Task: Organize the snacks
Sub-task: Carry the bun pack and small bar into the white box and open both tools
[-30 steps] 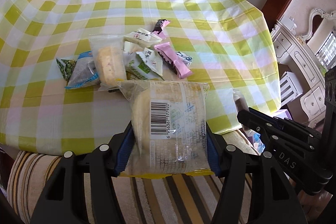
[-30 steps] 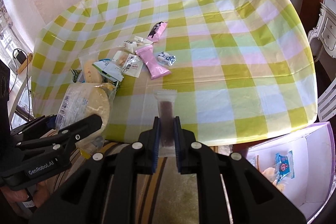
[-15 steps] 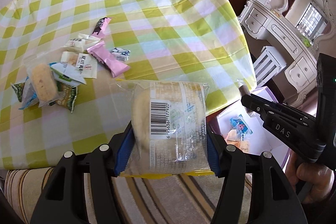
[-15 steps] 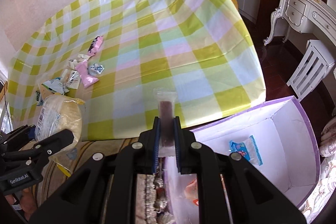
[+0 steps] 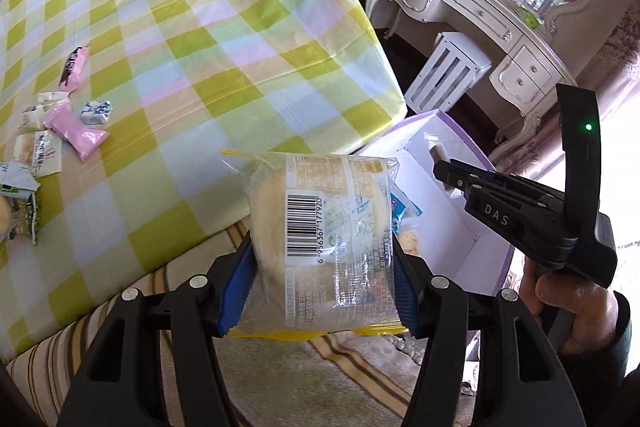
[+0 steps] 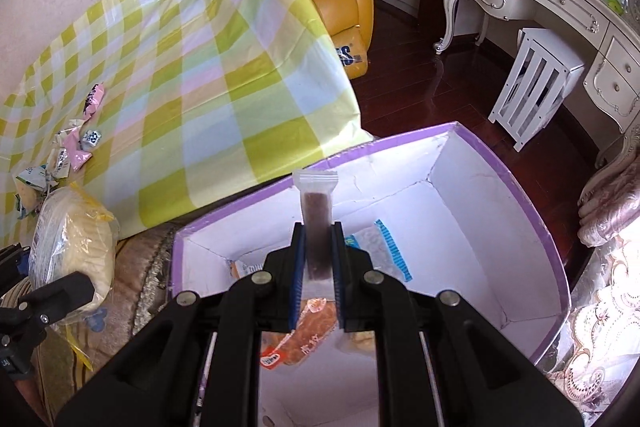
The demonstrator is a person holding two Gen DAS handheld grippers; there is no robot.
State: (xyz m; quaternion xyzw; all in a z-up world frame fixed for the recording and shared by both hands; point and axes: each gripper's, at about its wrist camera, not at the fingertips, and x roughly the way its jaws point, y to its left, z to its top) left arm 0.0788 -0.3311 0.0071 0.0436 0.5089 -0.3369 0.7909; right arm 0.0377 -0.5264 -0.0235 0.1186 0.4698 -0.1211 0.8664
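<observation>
Both grippers had swung off the checked tablecloth [image 6: 224,75] toward the purple box [image 6: 516,183]; left gripper [image 5: 320,259] clamped the bun packet [image 5: 320,227], right gripper [image 6: 318,267] pinched shut on the brown stick packet [image 6: 317,215].

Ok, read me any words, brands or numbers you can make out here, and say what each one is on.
"6 956367 177920": under the barcode on the wrapped bun.
"DAS": side of the right tongs.
Print on the table snacks, the armchair label and the packets in the box: too small or blurred.

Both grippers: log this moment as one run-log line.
left gripper: shut on bread pack | right gripper: shut on brown snack stick, above purple box
</observation>
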